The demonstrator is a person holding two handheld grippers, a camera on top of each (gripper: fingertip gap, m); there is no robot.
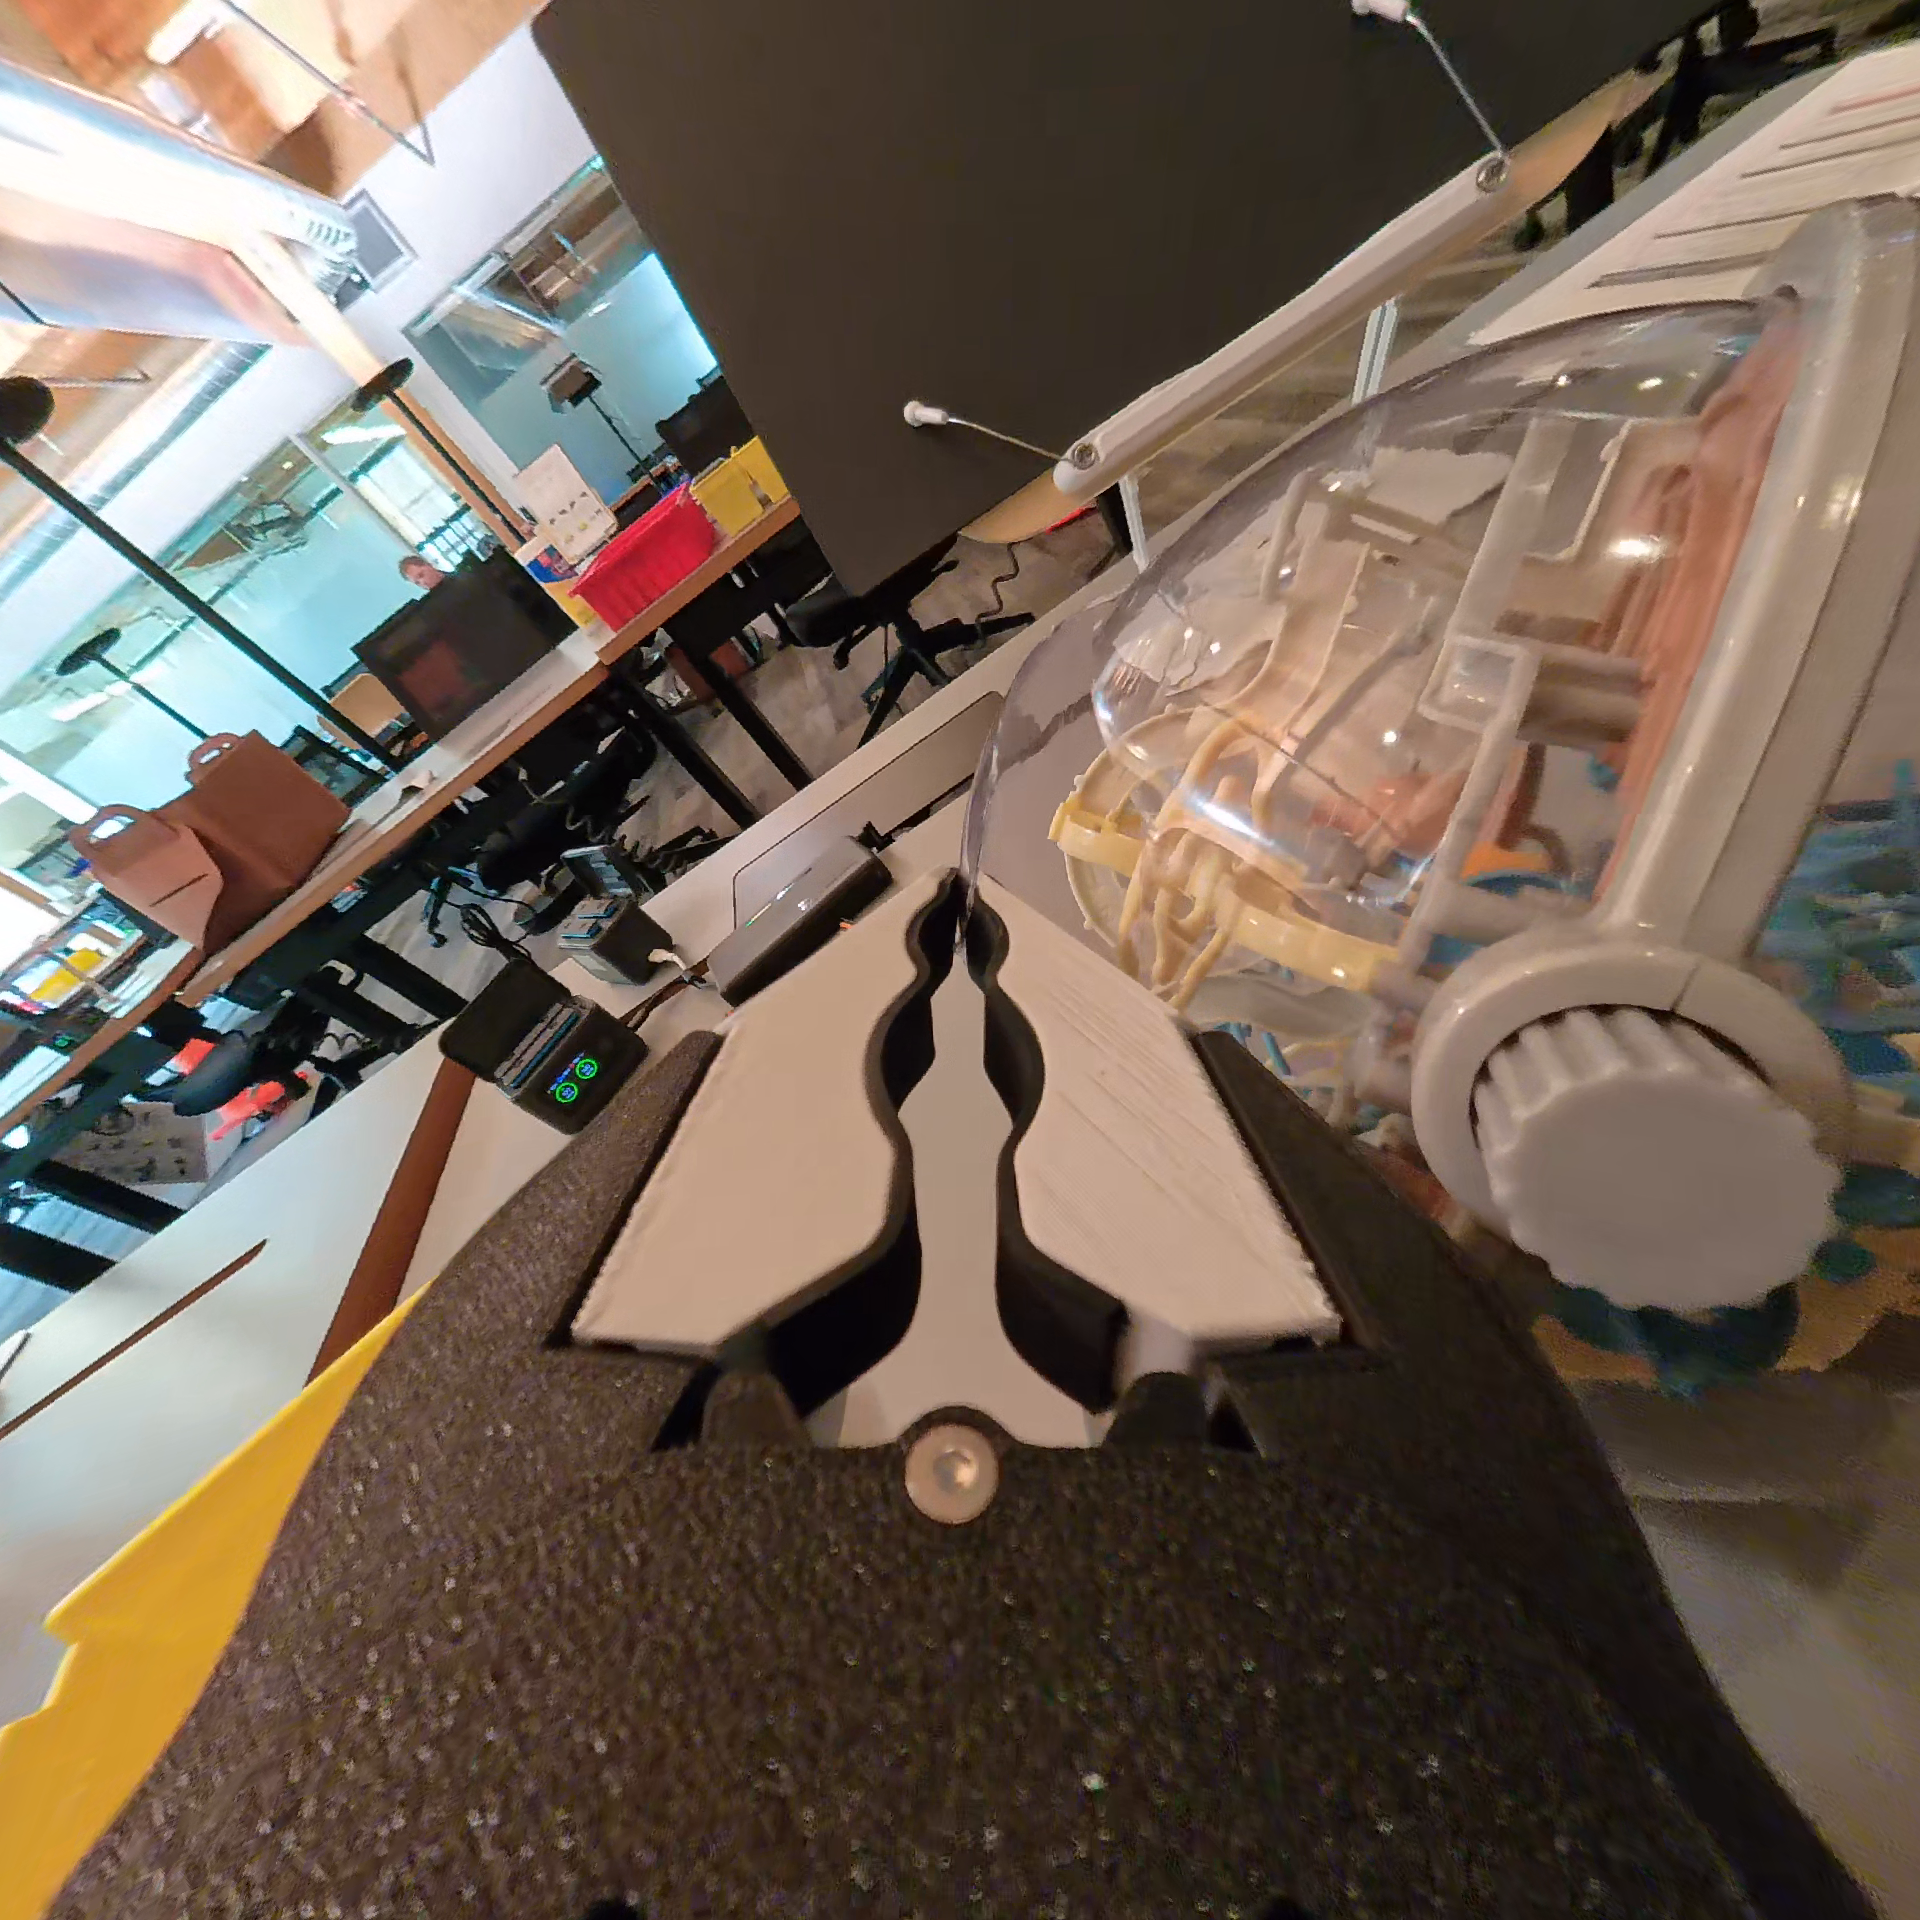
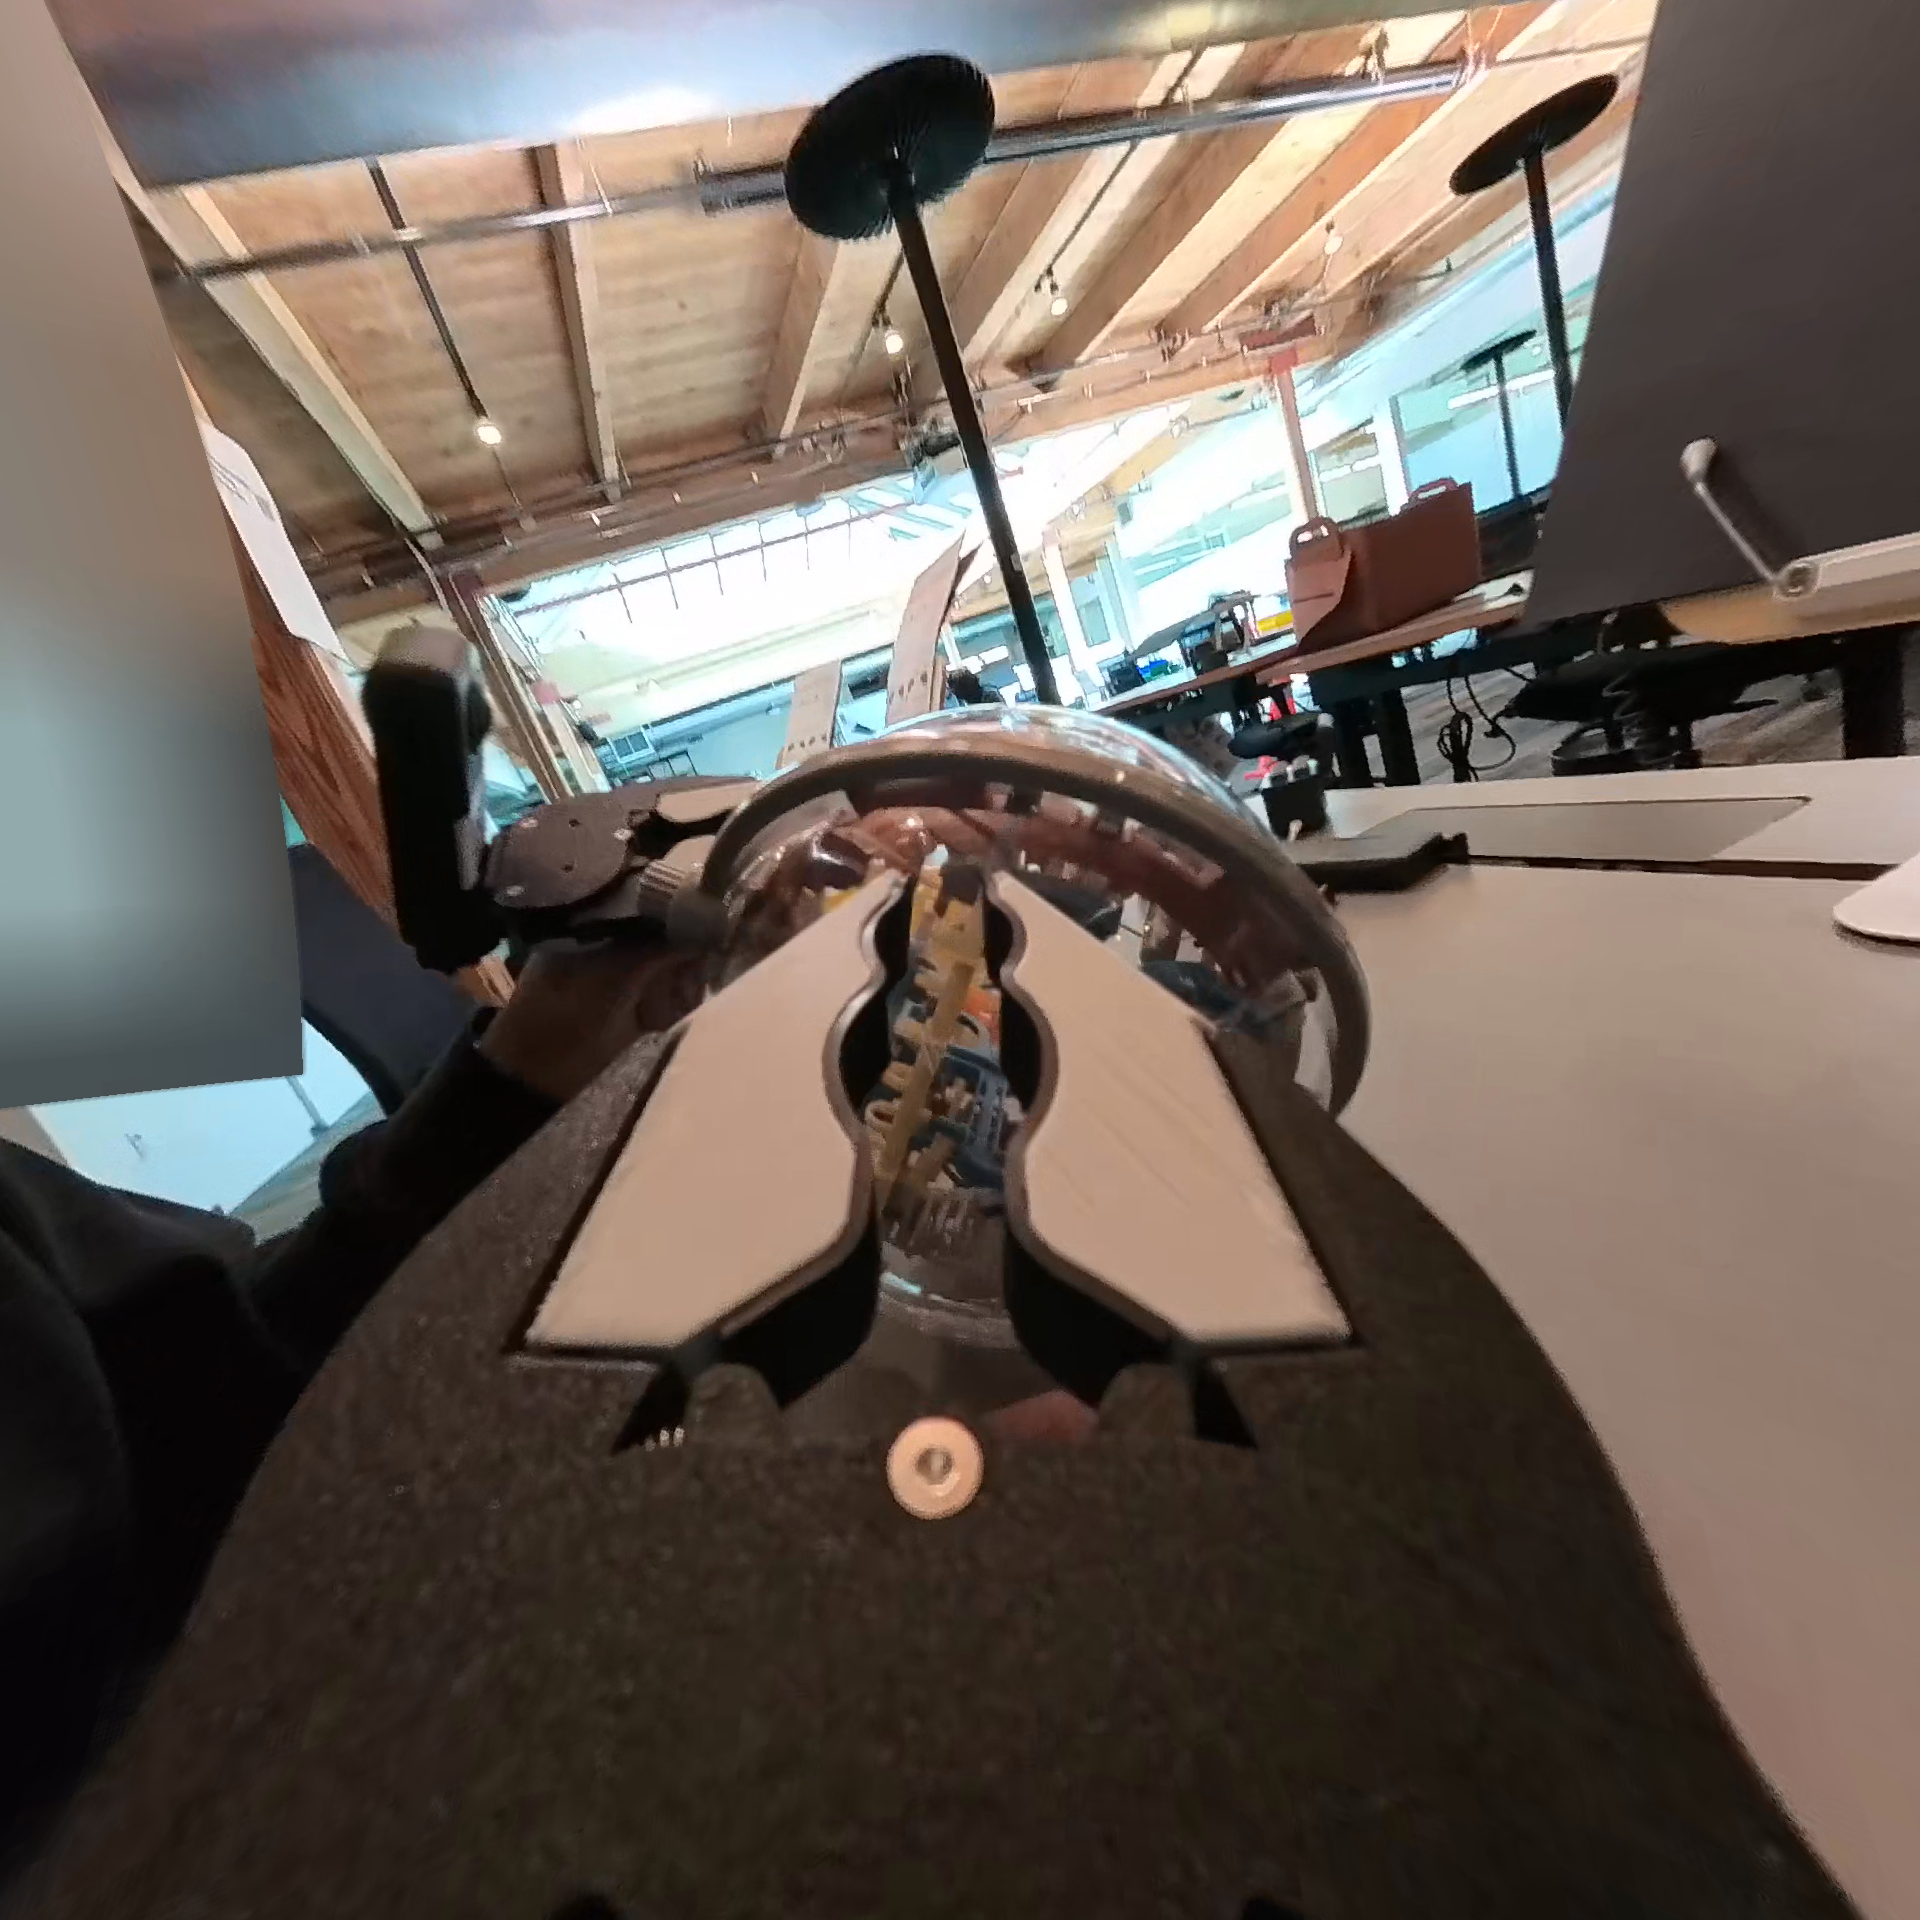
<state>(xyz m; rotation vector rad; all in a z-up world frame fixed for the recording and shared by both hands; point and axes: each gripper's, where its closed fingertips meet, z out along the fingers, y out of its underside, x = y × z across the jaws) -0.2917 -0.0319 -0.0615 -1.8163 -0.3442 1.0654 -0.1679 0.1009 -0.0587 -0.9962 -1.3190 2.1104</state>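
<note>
A clear plastic dome (image 1: 1351, 644) sits in a grey ring with a white ribbed knob (image 1: 1621, 1153); cream, blue and orange tracks fill its inside. My left gripper (image 1: 961, 920) is shut, its tips touching the dome's left outline, with nothing seen between the fingers. In the right wrist view the dome (image 2: 1195, 831) lies straight ahead. My right gripper (image 2: 940, 883) is narrowly open, its fingers reaching over the dome's near face and clamping nothing visible. The left gripper (image 2: 582, 862) shows at the dome's left side, by a small knob.
The dome rests on a grey-white table (image 2: 1558, 1143). Black charger boxes (image 1: 551, 1049) and a flat dark device (image 1: 810, 914) lie behind it. A dark panel on a white stand (image 1: 1299, 312) rises behind the table. A yellow piece (image 1: 156, 1621) is near left. Spacing between my two grippers at the tips: around 20 cm.
</note>
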